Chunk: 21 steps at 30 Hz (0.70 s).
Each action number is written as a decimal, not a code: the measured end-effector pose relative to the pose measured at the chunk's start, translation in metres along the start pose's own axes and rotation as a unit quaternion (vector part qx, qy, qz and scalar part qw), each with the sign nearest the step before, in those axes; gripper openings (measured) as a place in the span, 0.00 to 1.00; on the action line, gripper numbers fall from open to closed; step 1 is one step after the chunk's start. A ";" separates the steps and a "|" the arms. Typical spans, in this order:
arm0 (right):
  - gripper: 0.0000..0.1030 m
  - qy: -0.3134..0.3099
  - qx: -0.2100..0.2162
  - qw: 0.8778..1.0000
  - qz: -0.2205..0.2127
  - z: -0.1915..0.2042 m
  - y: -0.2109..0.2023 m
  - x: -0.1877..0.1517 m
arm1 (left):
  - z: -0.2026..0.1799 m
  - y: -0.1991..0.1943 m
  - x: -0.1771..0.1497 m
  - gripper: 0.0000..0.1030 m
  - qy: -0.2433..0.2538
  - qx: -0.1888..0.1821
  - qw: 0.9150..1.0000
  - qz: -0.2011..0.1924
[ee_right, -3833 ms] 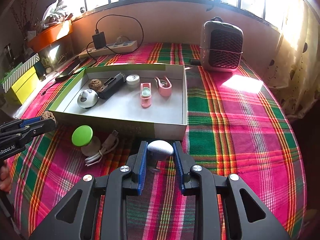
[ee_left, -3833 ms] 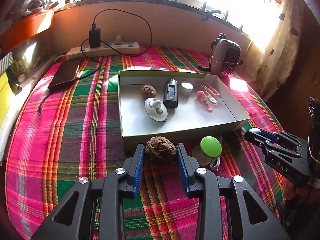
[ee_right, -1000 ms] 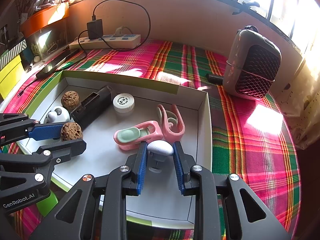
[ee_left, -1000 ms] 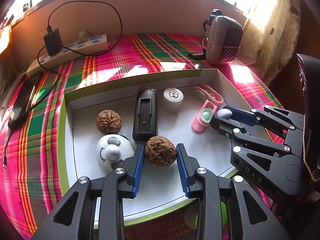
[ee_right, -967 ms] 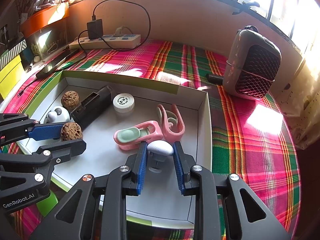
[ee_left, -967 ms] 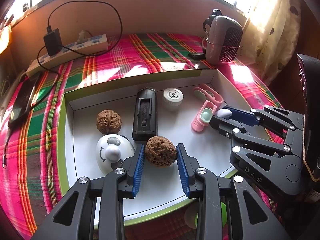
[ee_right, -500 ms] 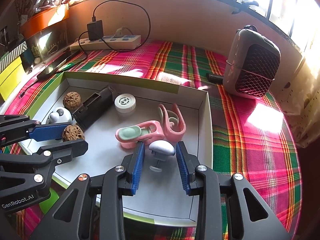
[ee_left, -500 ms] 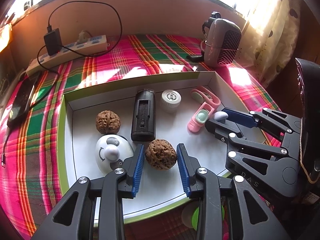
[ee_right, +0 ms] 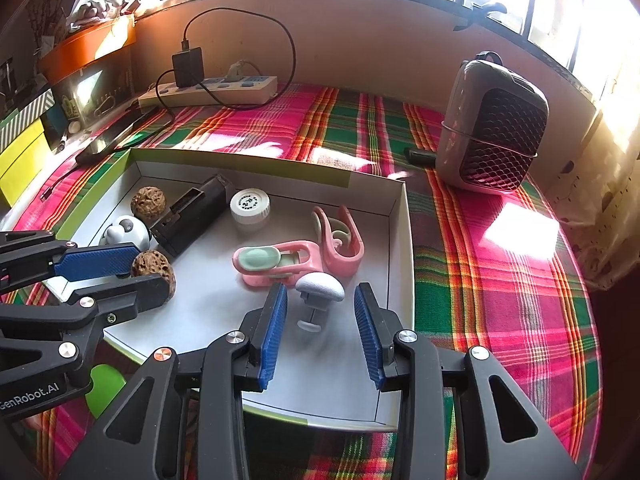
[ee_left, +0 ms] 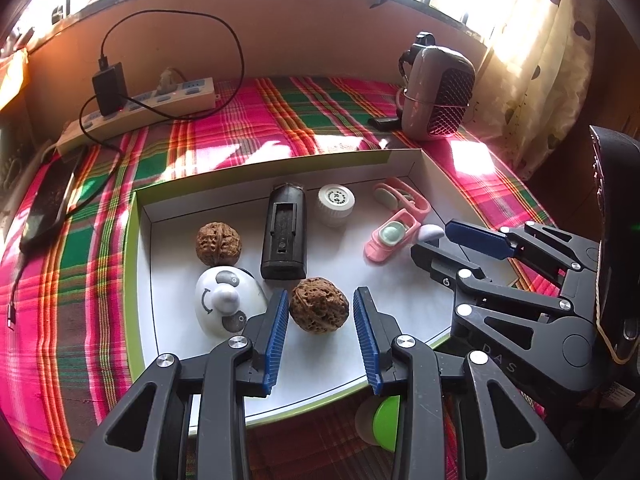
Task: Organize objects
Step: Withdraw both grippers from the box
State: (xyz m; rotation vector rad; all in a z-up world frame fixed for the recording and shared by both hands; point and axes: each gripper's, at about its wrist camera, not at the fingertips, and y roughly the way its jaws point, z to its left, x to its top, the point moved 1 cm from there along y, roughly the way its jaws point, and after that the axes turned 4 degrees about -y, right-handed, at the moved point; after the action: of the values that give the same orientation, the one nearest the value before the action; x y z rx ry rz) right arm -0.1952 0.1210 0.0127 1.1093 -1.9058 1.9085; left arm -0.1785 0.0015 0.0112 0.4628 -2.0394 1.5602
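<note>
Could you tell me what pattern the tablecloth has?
The tablecloth is pink, green and orange plaid, clearest in the right wrist view.

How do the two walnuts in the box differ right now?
The near walnut sits between the open left tongs, untouched; the far walnut lies behind the panda toy, clear of either tongs. The near one looks larger, perhaps only from closeness. Both are brown, wrinkled, resting in the box.

You're working in a lived-in home, at a window nook. A bright plaid cloth [ee_right: 500,264] in pink, green and red covers the counter across the middle of both views. At the upper left a power strip [ee_right: 208,92] with a plugged-in black charger [ee_right: 188,66] lies against the wall. At the upper right stands a small grey speaker [ee_right: 494,148], beside a spotted curtain [ee_left: 536,52]. Sunlit windows run along the top, and an orange planter [ee_right: 86,48] sits at the far upper left.
</note>
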 end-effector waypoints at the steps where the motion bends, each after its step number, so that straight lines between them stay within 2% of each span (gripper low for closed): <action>1: 0.36 0.001 -0.001 1.000 -0.001 0.000 -0.001 0.000 | 0.000 -0.001 -0.001 0.31 0.000 0.000 1.000 -0.001; 12: 0.36 0.014 -0.008 1.000 -0.021 -0.002 -0.026 -0.005 | 0.004 -0.026 -0.006 0.31 -0.012 -0.003 1.000 -0.027; 21: 0.36 0.031 -0.014 0.999 -0.036 -0.004 -0.050 -0.018 | 0.002 -0.049 -0.025 0.31 -0.012 -0.017 0.999 -0.040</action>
State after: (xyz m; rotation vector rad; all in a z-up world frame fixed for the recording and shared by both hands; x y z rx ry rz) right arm -0.1523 0.1376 0.0398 1.0817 -1.8286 1.8506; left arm -0.1313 -0.0149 0.0344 0.5458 -2.0367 1.4763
